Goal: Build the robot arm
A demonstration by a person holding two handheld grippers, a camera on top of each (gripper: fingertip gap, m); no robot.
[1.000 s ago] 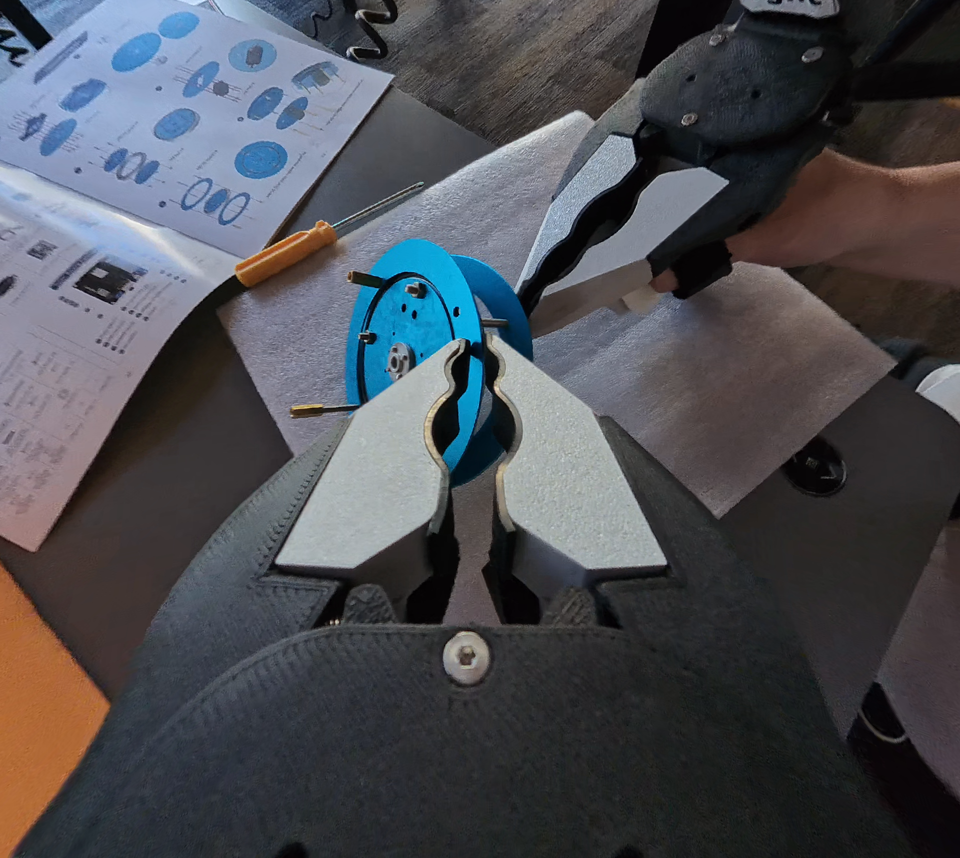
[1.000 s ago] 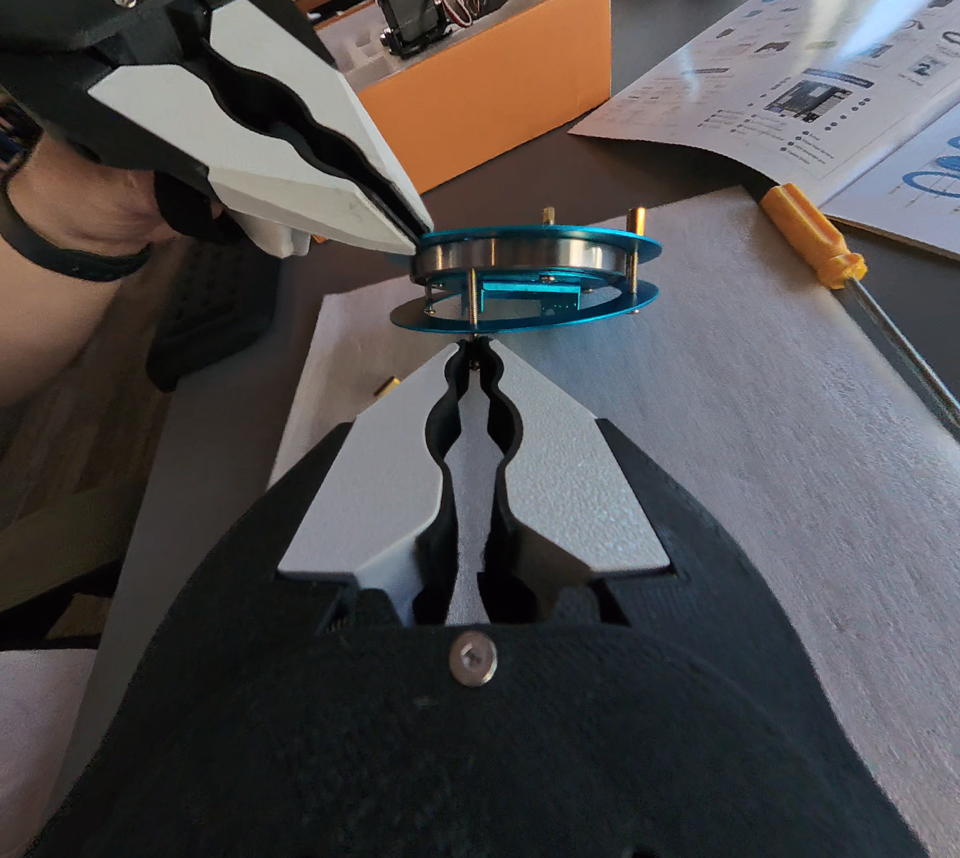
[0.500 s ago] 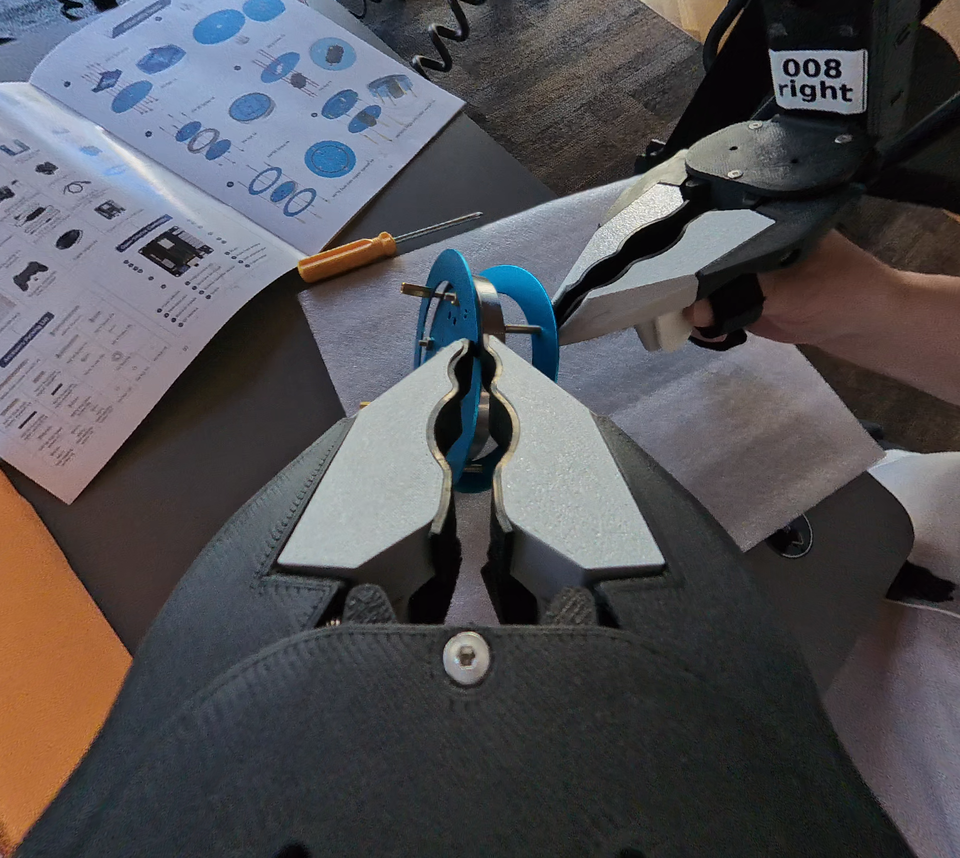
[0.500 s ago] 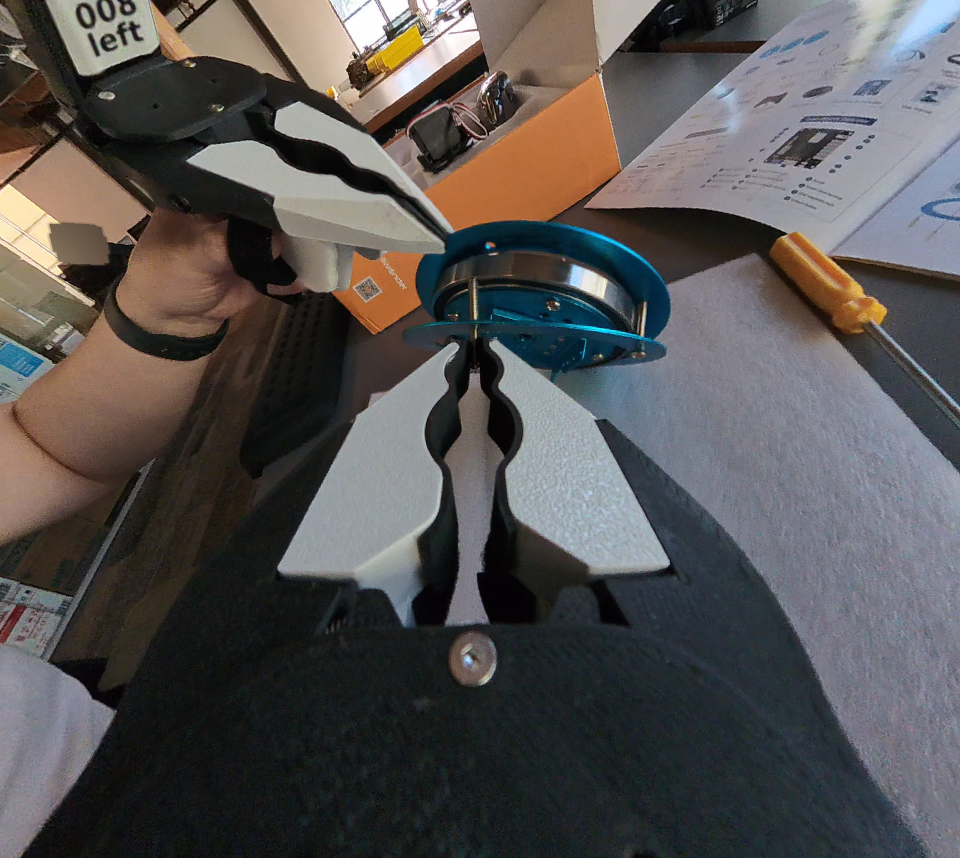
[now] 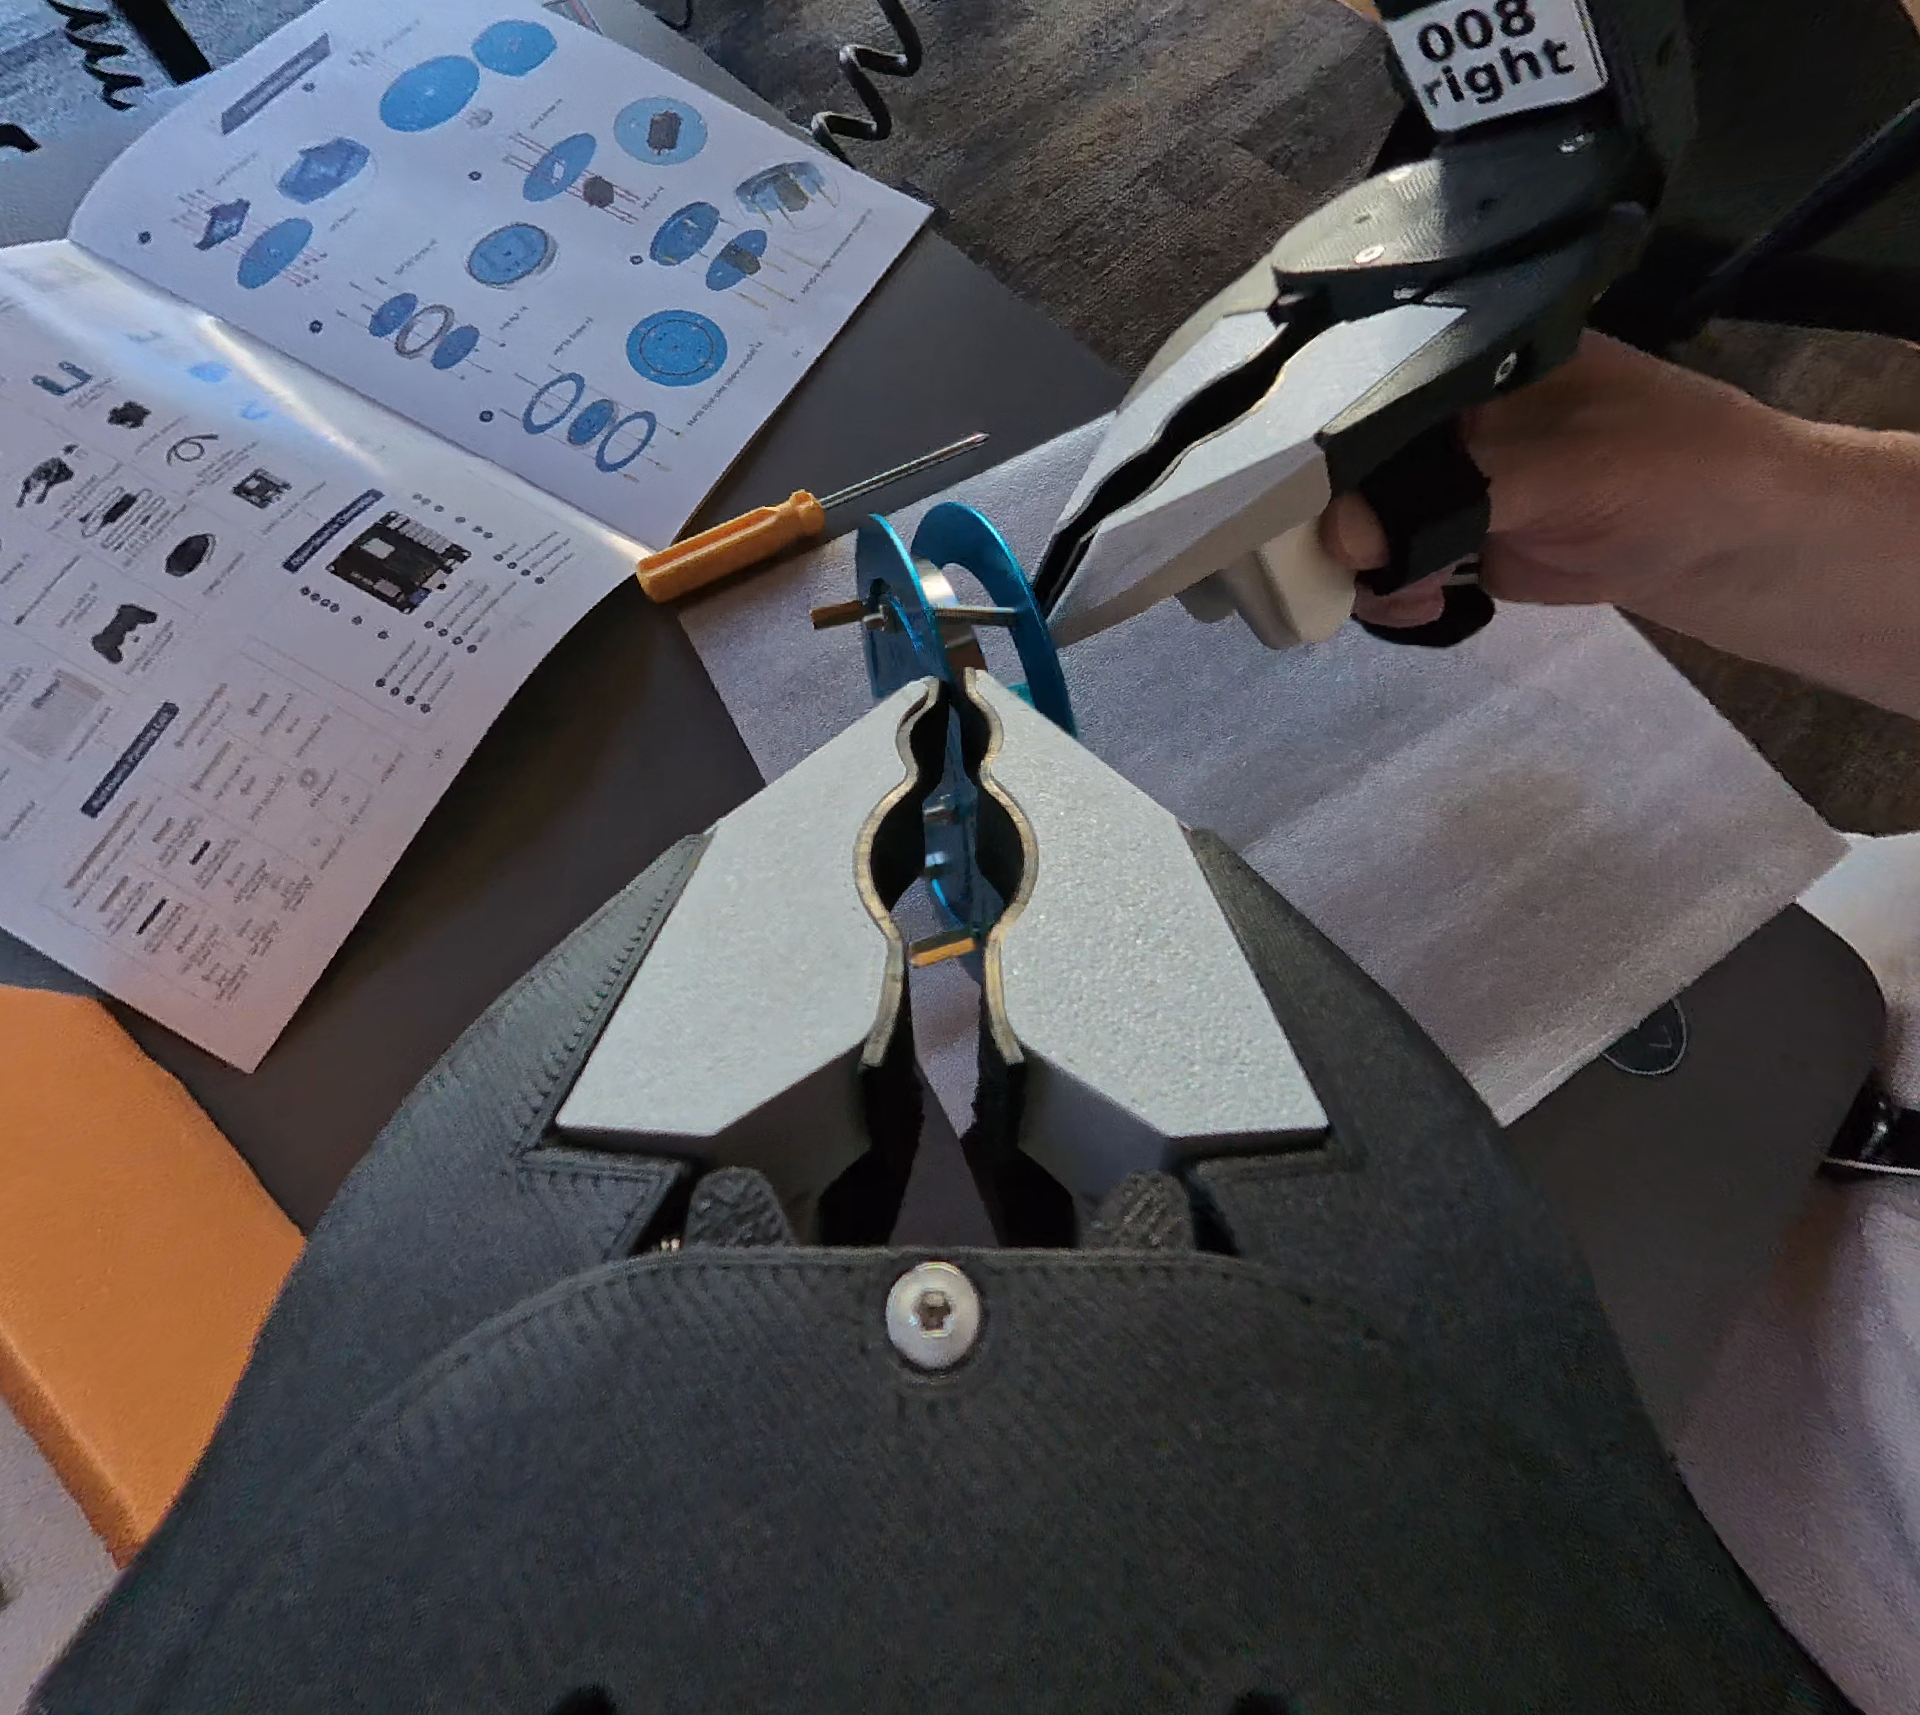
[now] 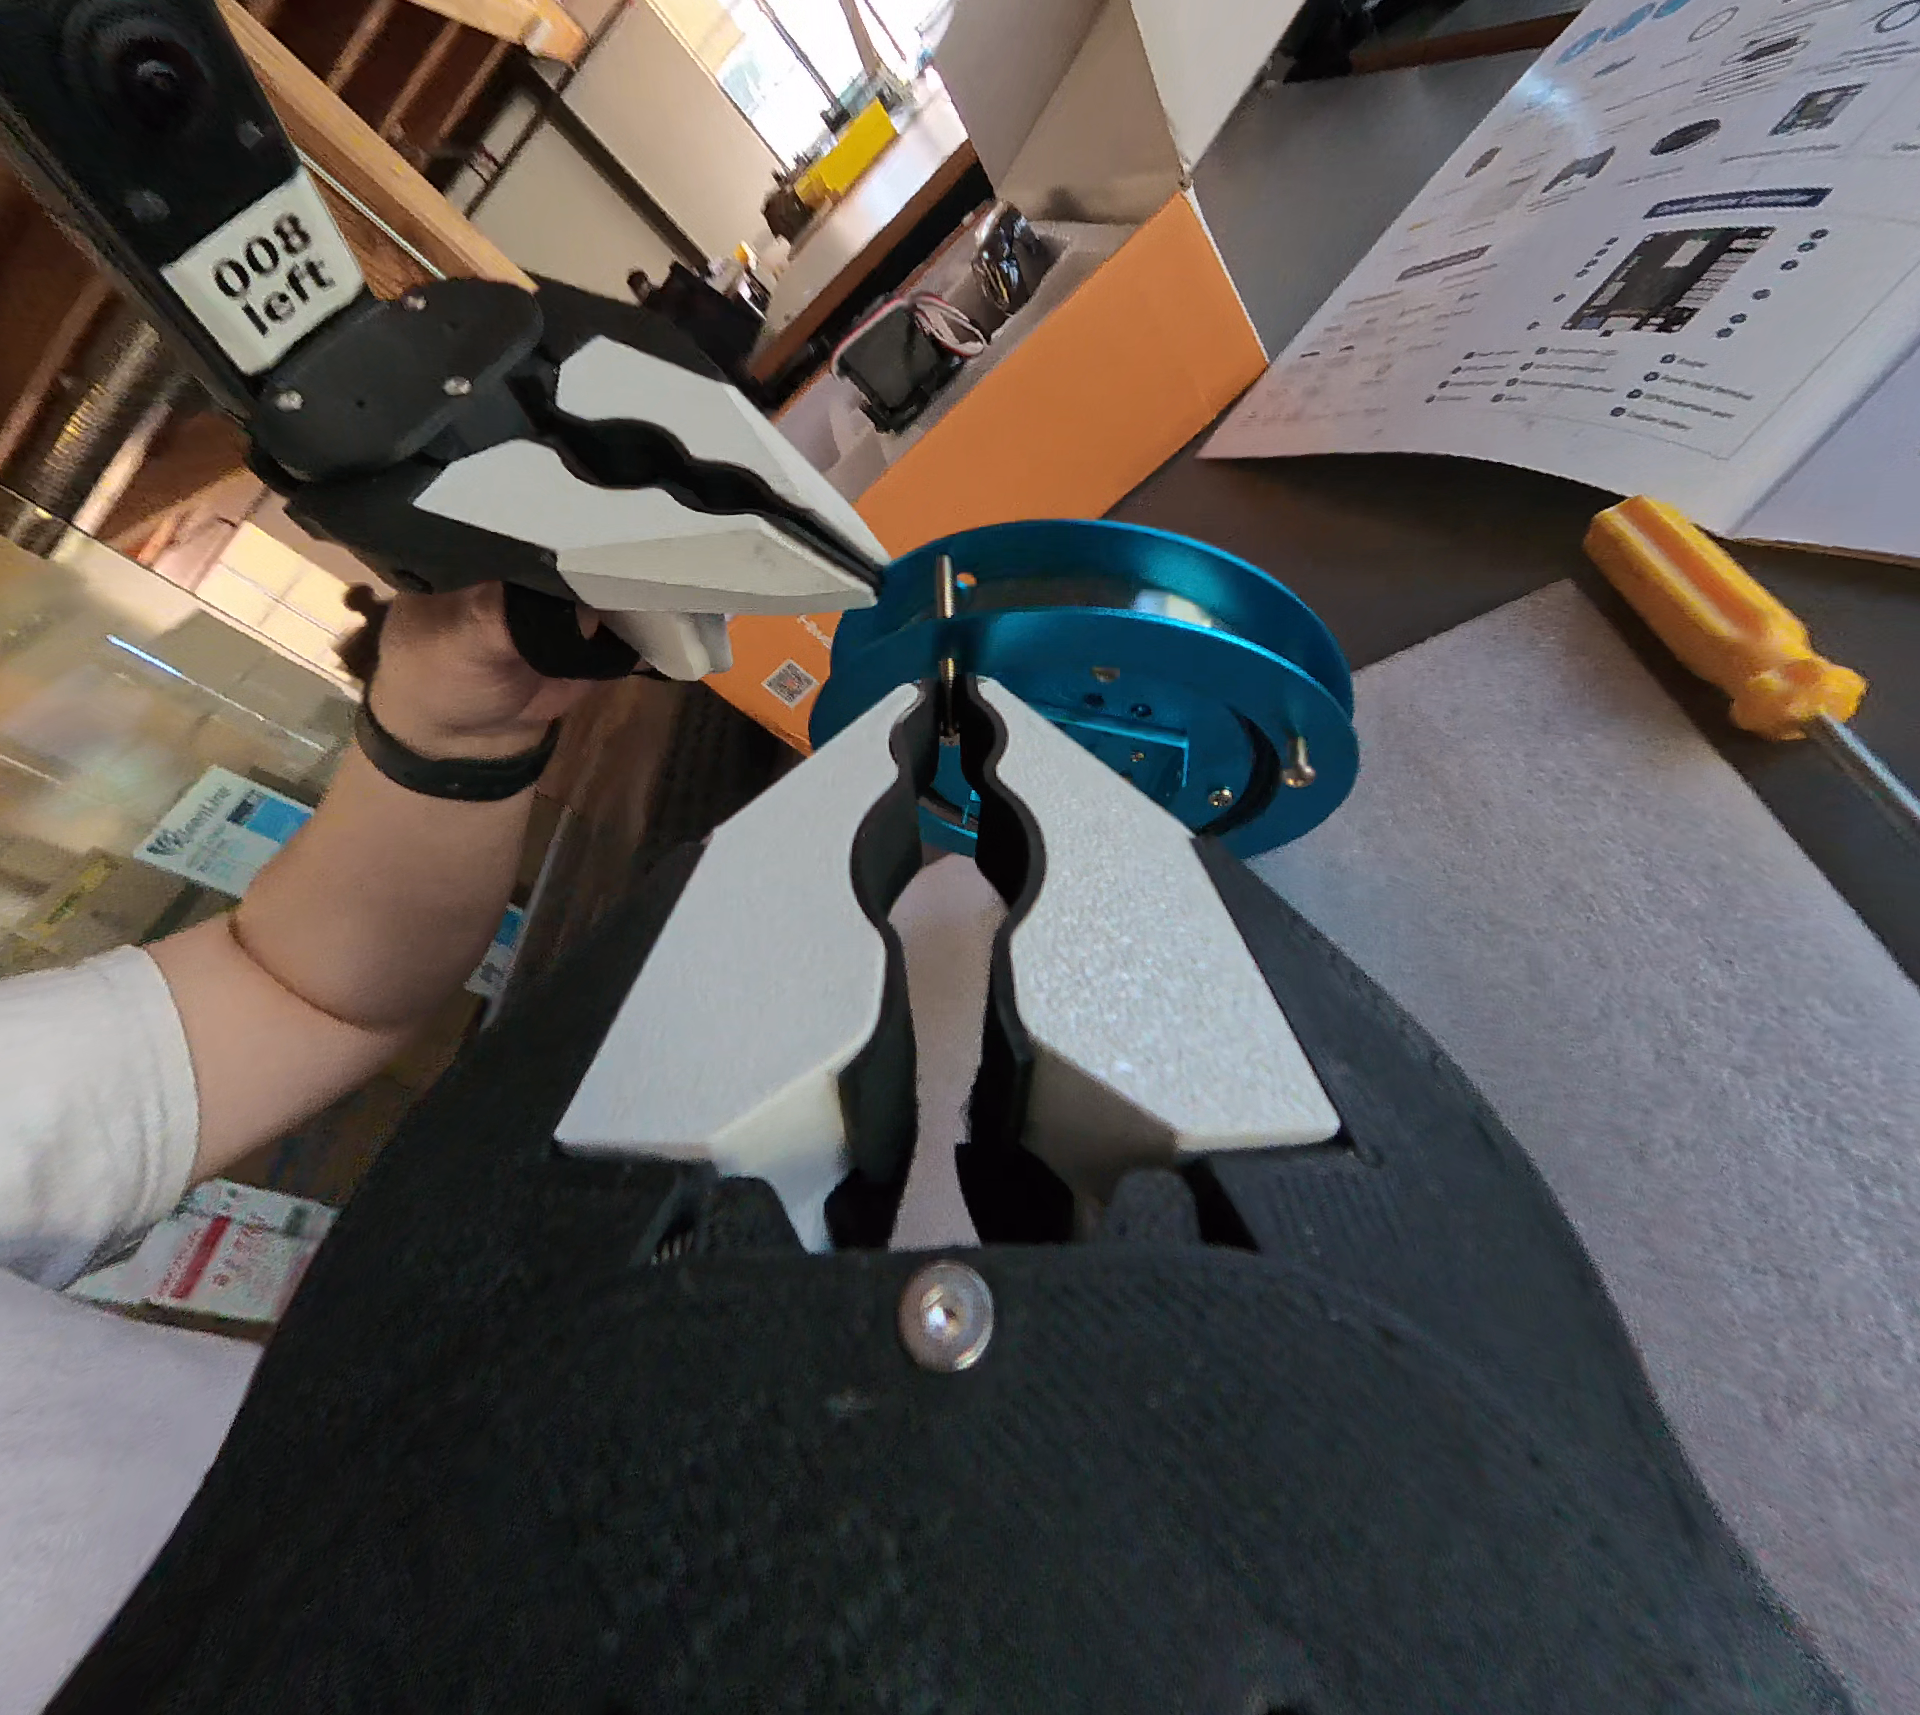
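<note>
Here the left gripper (image 5: 948, 694) had its jaws narrowed onto the rim of one plate of a blue anodised metal assembly (image 6: 1122, 657): two round plates spaced apart by thin threaded brass standoffs, with a steel bearing ring between them. The assembly was held tilted on edge above the grey foam sheet (image 5: 1455, 792), near that sheet's far edge, its lower rim close to or touching the foam; I could not tell which. The right gripper (image 6: 948, 699) was pinched narrow on one brass standoff (image 6: 945, 626) at the near rim.

Handling judgement: rigid metal, probably moderately heavy for its size because of the bearing; anodised faces look smooth and likely slippery. Thin standoffs seem the weakest hold and could bend or turn. Plate rims look the firmer place to grip.

Nearby: an orange-handled screwdriver (image 5: 727, 545) lay at the foam's far edge, beside an open printed instruction booklet (image 5: 312, 418). An orange cardboard box (image 6: 1039, 408) stood beyond.
</note>
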